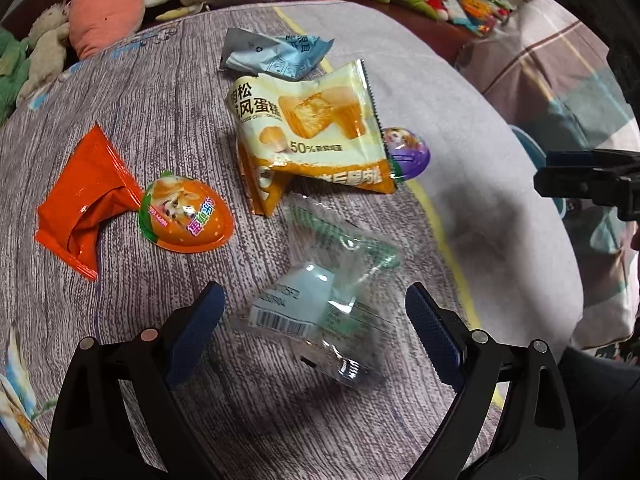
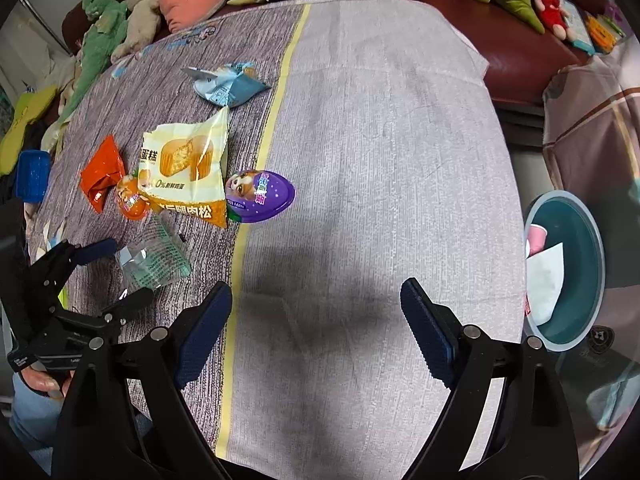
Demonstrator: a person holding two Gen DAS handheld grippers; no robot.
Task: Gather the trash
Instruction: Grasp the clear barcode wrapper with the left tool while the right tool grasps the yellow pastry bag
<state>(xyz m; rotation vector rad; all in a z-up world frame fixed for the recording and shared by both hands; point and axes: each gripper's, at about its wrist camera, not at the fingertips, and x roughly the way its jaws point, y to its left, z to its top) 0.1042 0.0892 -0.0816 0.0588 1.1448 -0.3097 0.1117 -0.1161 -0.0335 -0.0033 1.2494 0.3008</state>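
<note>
A: Left wrist view. Left gripper [image 1: 316, 312] hovering with jaws released, straddling the crumpled clear plastic wrapper with a barcode label [image 1: 320, 304]; pads not pressing it. Wrapper lying on the grey wood-grain tablecloth [image 1: 160, 120], long axis running diagonally away from the tongs.

B: Reading any print?

A: Only "50%" on the cream and orange cake packet [image 1: 308, 132] beyond; barcode digits blurring. Orange foil wrapper [image 1: 80, 208] and orange egg-shaped capsule [image 1: 186, 216] sitting off left.

B: Right wrist view?

A: Right gripper [image 2: 316, 320] gaping over bare cloth, gripping nothing. Purple egg-shaped capsule [image 2: 260, 196] lying ahead-left, teal round bin [image 2: 580, 272] off right. Left hand clearly nearer the clear wrapper.
</note>
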